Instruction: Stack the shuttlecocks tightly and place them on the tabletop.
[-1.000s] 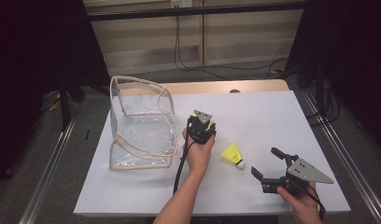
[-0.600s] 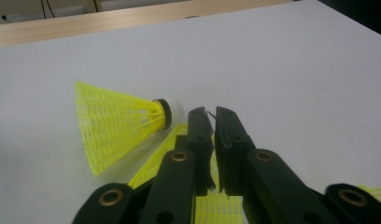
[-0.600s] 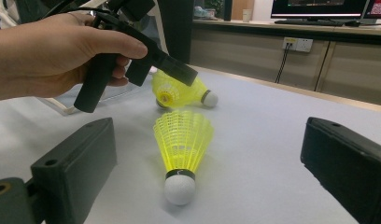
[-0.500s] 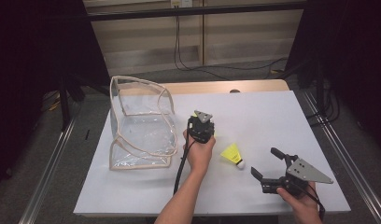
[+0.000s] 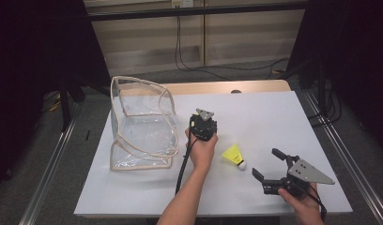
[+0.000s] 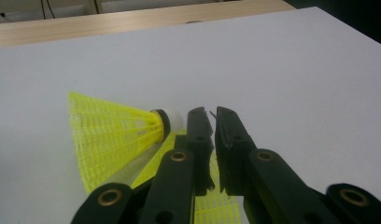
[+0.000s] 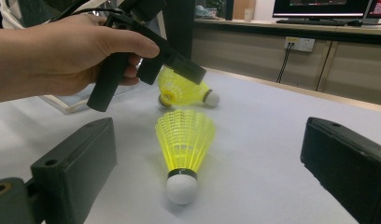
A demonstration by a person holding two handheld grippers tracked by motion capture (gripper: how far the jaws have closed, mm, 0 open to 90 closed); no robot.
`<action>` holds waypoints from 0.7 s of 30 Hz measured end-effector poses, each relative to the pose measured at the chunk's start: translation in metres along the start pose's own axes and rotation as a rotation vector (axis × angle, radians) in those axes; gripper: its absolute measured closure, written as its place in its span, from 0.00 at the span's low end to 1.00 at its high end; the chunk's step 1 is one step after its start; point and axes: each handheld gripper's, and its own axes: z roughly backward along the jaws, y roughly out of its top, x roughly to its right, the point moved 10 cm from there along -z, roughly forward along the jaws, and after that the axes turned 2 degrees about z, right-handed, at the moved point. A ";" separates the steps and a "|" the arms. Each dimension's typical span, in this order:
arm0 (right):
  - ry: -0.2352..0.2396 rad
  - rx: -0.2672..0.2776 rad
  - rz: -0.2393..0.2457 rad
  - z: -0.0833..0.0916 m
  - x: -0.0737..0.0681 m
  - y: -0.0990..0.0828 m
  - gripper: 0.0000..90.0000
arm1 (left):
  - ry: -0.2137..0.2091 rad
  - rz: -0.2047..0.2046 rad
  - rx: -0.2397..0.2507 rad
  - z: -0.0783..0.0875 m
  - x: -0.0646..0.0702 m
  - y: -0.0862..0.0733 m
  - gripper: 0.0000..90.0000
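Observation:
My left gripper (image 5: 202,123) stands at the middle of the white table, held from above by a hand. In the left gripper view its jaws (image 6: 209,112) are shut, having just closed and then eased a touch, with the yellow mesh skirt of a shuttlecock (image 6: 216,205) pinched between them. A second yellow shuttlecock (image 6: 114,135) lies against them on the left. The right gripper view shows this pair (image 7: 184,91) under the left gripper (image 7: 195,74). Another yellow shuttlecock (image 5: 233,154) (image 7: 185,140) lies cork-first toward my right gripper (image 5: 265,162) (image 7: 209,135), which is open just short of it.
A clear plastic bag with beige trim (image 5: 142,136) (image 7: 72,103) stands open on the left part of the table (image 5: 274,117). A wooden strip (image 5: 218,87) runs along the table's far edge. Metal rails flank both sides.

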 end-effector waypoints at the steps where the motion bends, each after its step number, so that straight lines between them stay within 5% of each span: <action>1: 0.000 0.000 0.000 0.000 0.000 0.000 0.03 | -0.001 0.002 -0.001 -0.001 0.000 0.000 0.94; 10: 0.000 0.000 -0.001 0.000 0.000 0.000 0.03 | -0.026 0.017 0.006 0.002 0.002 0.003 0.91; 12: 0.002 -0.002 0.000 0.000 0.000 0.000 0.03 | -0.065 0.049 0.011 0.003 0.007 0.004 0.88; 21: 0.000 -0.002 0.000 0.000 0.000 0.000 0.03 | -0.049 0.014 0.008 0.006 0.006 0.008 0.87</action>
